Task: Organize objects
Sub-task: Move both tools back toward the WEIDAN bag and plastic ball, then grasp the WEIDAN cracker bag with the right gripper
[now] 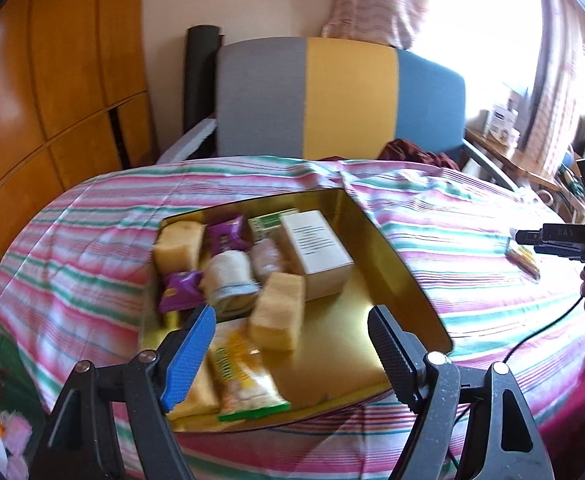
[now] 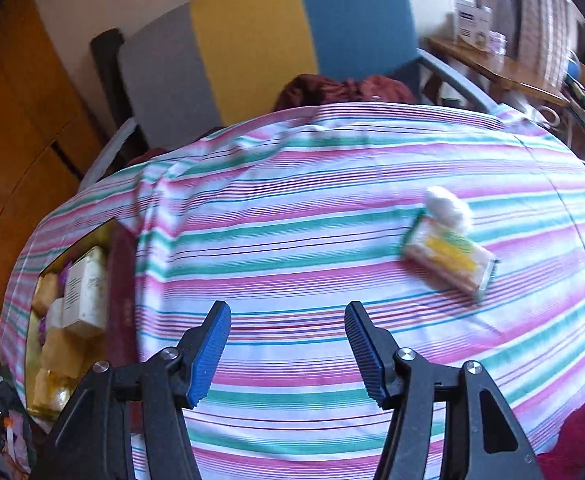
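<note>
Snack packet (image 2: 448, 258) ahead-right of open, empty right gripper (image 2: 287, 350).

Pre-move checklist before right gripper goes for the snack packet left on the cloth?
1. Right gripper empty, jaws apart: ok.
2. Yellow-green snack packet on the striped cloth, in view: ok.
3. White fluffy item touching the packet's far end, may get caught: not ok.
4. Packet lined up between the jaws: not ok, it lies off to the right.
5. Gold tin has bare floor free: ok.
6. Left gripper empty, over the tin: ok.
</note>
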The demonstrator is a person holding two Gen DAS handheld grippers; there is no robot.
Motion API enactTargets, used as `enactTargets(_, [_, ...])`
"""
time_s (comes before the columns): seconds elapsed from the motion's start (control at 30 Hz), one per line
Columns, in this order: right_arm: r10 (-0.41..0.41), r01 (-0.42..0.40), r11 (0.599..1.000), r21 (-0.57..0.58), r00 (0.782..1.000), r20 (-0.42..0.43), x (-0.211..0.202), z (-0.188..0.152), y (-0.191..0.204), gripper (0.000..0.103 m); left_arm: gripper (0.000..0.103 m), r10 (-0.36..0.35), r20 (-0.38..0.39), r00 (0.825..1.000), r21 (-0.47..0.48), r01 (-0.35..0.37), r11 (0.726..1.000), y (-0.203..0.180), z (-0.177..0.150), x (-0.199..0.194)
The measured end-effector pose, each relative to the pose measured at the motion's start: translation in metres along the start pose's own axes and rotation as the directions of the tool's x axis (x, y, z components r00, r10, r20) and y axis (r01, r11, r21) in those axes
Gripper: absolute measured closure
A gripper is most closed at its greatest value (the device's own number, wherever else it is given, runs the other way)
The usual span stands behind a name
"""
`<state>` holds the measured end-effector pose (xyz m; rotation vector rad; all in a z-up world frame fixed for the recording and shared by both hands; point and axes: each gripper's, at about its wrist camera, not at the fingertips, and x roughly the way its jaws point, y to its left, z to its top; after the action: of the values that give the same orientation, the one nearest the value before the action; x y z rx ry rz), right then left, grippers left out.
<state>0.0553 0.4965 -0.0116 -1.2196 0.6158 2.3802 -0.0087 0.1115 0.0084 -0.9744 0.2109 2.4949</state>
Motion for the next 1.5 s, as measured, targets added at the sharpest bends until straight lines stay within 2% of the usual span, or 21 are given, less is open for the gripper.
enactTargets(0.23, [-0.104,0.105,0.981,0.165,0.994,-0.014,-0.008,0.007,-0.084,0.043,0.024,-0.061,-0.015,0.998,0.066,0.062,0.996,-0.037,0.006,0.009])
enactTargets(0.43, [-0.157,0.162,0.961,0.226,0.987,-0.043,-0.006,0.012,-0.127,0.043,0.024,-0.094,-0.044,0.995,0.105,0.098,0.990,-0.062,0.009,0.019])
enactTargets(0.5, [-0.154,0.161,0.968,0.194,0.987,-0.050,-0.001,0.016,-0.130,0.043,0.024,-0.103,-0.052,0.993,0.113,0.108,0.988,-0.068,0.011,0.023])
enactTargets(0.67, [-0.145,0.144,0.989,-0.020,0.986,-0.079,0.028,0.032,-0.113,0.042,0.024,-0.121,-0.075,0.990,0.132,0.130,0.983,-0.082,0.012,0.030])
enactTargets(0.77, [-0.140,0.126,0.985,-0.116,0.983,-0.118,0.050,0.040,-0.110,0.039,0.024,-0.121,-0.089,0.989,0.143,0.133,0.981,-0.089,0.011,0.033])
enactTargets(0.9, [-0.181,0.147,0.967,-0.207,0.971,-0.155,0.073,0.050,-0.112,0.037,0.023,-0.129,-0.108,0.986,0.125,0.142,0.982,-0.091,0.013,0.039])
enactTargets(1.1, [-0.170,0.106,0.953,-0.283,0.962,-0.212,0.098,0.056,-0.114,0.033,0.021,-0.133,-0.135,0.982,0.120,0.149,0.981,-0.098,0.015,0.051])
enactTargets(1.33, [-0.137,0.052,0.951,-0.305,0.955,-0.264,0.111,0.053,-0.116,0.031,0.021,-0.152,-0.165,0.975,0.136,0.175,0.975,-0.112,0.017,0.059])
enactTargets(1.43, [-0.105,0.017,0.951,-0.310,0.957,-0.271,0.105,0.043,-0.114,0.051,0.021,-0.165,-0.161,0.973,0.146,0.189,0.971,-0.118,0.020,0.059])
enactTargets(1.5, [-0.116,0.019,0.947,-0.322,0.952,-0.283,0.099,0.033,-0.112,0.054,0.021,-0.175,-0.154,0.972,0.153,0.199,0.968,-0.124,0.023,0.058])
